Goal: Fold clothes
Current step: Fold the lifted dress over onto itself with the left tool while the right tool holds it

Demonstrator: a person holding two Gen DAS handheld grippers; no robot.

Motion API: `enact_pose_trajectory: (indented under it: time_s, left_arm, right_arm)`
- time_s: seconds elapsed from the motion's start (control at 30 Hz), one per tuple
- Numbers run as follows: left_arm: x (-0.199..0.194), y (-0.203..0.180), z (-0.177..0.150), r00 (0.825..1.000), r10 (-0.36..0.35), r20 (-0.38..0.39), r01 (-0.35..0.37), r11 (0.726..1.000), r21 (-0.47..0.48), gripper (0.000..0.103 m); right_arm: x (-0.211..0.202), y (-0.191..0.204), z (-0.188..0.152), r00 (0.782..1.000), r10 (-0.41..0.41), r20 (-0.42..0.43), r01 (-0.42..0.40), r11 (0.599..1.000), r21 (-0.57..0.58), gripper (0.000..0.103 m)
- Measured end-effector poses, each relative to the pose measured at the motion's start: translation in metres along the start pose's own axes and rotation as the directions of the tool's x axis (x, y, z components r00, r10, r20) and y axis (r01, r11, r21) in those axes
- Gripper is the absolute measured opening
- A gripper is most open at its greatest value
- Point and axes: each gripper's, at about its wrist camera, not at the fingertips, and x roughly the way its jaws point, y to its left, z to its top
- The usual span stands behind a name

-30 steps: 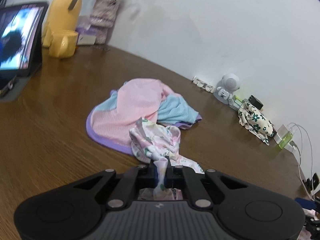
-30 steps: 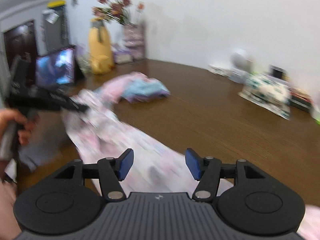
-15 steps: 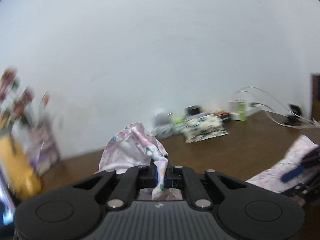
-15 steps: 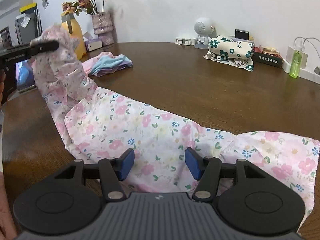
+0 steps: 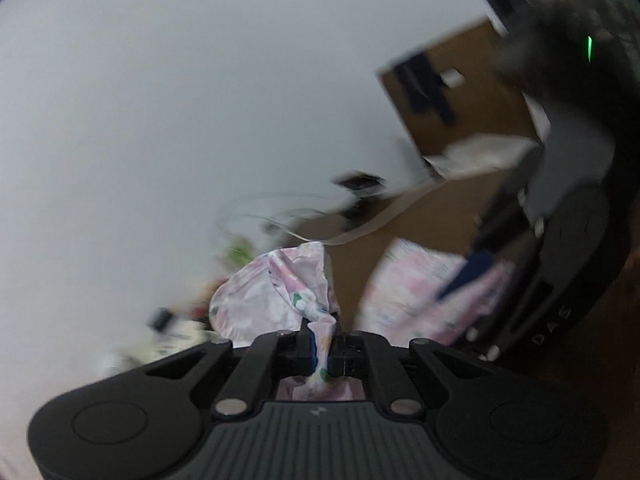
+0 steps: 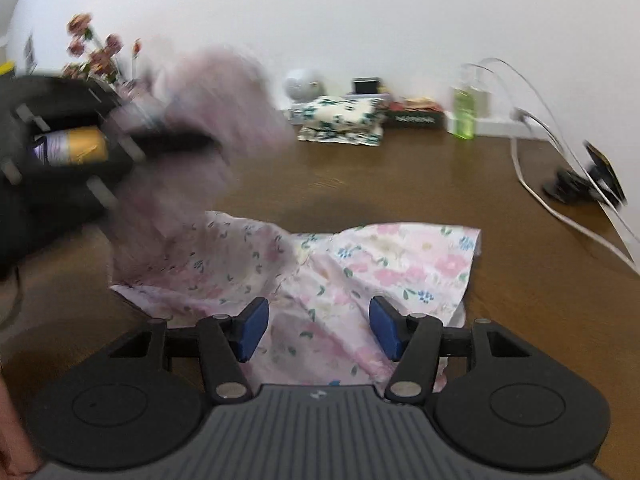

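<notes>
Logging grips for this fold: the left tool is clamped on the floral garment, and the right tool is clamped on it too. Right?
Not quite. The left tool is clamped on the floral garment, but the right wrist view shows the right tool open, its fingers apart above the cloth.

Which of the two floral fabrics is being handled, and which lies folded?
The pink floral garment, pinched in the left gripper, is being handled; the green-flowered cloth lies folded by the wall.

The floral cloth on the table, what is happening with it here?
A person is folding the floral garment with two handheld grippers. The left gripper is shut on one end of it and holds that end up above the wooden table. The right gripper is open, over the part lying flat.
</notes>
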Motion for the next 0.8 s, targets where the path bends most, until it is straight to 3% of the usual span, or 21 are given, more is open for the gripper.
enact_pose_trajectory:
  time_s: [0.33, 0.5, 0.57, 0.63, 0.73, 0.8]
  left_arm:
    - [0.03, -0.039, 0.009, 0.986, -0.161, -0.038, 0.162, 0.986, 0.04, 0.004]
    - [0.038, -0.034, 0.009, 0.97, -0.237, -0.054, 0.235, 0.971, -0.039, 0.012]
    - [0.038, -0.029, 0.01, 0.965, -0.259, -0.048, 0.255, 0.964, -0.079, 0.025]
    - [0.033, -0.024, 0.012, 0.97, -0.243, -0.027, 0.239, 0.966, -0.1, 0.048]
    - [0.022, -0.013, 0.015, 0.969, -0.247, 0.017, 0.247, 0.96, -0.13, 0.066]
    - [0.01, -0.005, 0.018, 0.961, -0.27, 0.05, 0.275, 0.949, -0.157, 0.071]
  right_arm:
    - [-0.016, -0.039, -0.021, 1.0, 0.019, 0.015, -0.02, 0.996, 0.089, 0.054]
    - [-0.018, -0.05, -0.023, 0.999, 0.049, 0.014, -0.05, 0.992, 0.117, 0.053]
    - [-0.023, -0.055, -0.023, 0.998, 0.052, 0.02, -0.054, 0.989, 0.135, 0.052]
    - [-0.032, -0.063, -0.023, 0.998, 0.053, 0.036, -0.058, 0.984, 0.168, 0.053]
    - [-0.041, -0.074, -0.026, 0.997, 0.052, 0.053, -0.062, 0.974, 0.218, 0.053]
    - [-0.044, -0.079, -0.028, 0.998, 0.033, 0.051, -0.044, 0.97, 0.237, 0.053]
